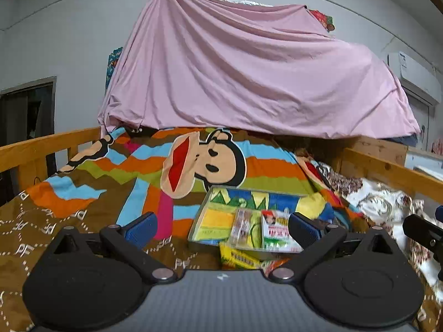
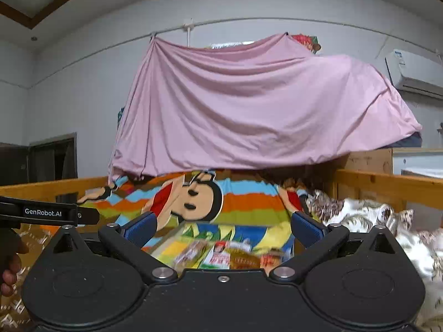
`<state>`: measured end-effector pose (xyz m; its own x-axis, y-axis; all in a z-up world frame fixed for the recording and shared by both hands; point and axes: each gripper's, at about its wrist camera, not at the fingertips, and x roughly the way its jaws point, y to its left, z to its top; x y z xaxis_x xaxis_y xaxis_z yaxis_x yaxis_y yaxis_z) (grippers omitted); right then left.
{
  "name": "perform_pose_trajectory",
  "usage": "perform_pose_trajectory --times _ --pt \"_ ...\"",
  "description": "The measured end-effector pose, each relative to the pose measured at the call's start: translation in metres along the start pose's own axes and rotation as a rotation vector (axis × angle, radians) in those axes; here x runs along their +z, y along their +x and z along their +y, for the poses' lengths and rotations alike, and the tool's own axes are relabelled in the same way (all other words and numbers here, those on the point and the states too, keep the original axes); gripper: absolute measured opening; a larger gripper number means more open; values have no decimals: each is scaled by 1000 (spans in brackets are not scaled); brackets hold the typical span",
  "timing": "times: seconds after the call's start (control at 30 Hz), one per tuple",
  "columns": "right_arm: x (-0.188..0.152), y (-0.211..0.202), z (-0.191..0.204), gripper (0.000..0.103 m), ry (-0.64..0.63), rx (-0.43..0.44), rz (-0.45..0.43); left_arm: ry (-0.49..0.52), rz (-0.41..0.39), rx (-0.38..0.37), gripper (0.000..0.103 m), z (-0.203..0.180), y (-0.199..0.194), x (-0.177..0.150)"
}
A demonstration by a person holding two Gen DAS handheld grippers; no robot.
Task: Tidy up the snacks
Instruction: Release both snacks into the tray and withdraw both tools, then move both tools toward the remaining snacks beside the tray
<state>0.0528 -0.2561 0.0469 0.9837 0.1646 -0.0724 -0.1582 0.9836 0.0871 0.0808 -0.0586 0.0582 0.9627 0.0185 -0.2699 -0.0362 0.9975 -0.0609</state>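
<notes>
A shallow clear tray lies on the striped cartoon blanket and holds several snack packets, among them a white-and-green one. A yellow packet lies on the blanket just in front of the tray. My left gripper is open and empty, held above the tray's near edge. In the right wrist view the tray and its blurred packets sit low between the fingers. My right gripper is open and empty above them.
Wooden bed rails run along the left and right. A pink sheet hangs over the far end of the bed. A floral quilt is bunched at the right. The left gripper's body shows at the left.
</notes>
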Motion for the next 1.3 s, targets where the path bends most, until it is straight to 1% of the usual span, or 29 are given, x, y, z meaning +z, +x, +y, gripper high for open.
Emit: perform_pose_trajectory --times 0.1,0.2,0.3,0.4,0.57,0.7,0.83,1.03,1.3 --pt "-6 -8 4 102 6 -9 47 30 27 -12 103 4 -8 -13" --pt "-10 -14 9 102 -13 -25 69 60 56 -19 103 8 -13 -25" --pt "-14 -14 14 102 -27 -18 93 79 91 -24 103 11 -15 -36" --pt "-19 -3 15 102 -42 -9 153 95 122 -26 103 13 -14 -45" --pt "-31 15 24 102 -85 -6 273 92 170 -26 103 17 -9 -56" --pt "-41 29 31 102 -132 -21 368 91 199 -23 103 21 -4 -60" --pt "-50 42 33 102 -146 -29 450 90 237 -21 103 27 4 -62" --pt "-55 52 28 102 -120 -36 518 119 262 -17 103 32 21 -58" --pt "-61 66 24 102 -86 -25 588 180 291 -35 103 23 49 -56"
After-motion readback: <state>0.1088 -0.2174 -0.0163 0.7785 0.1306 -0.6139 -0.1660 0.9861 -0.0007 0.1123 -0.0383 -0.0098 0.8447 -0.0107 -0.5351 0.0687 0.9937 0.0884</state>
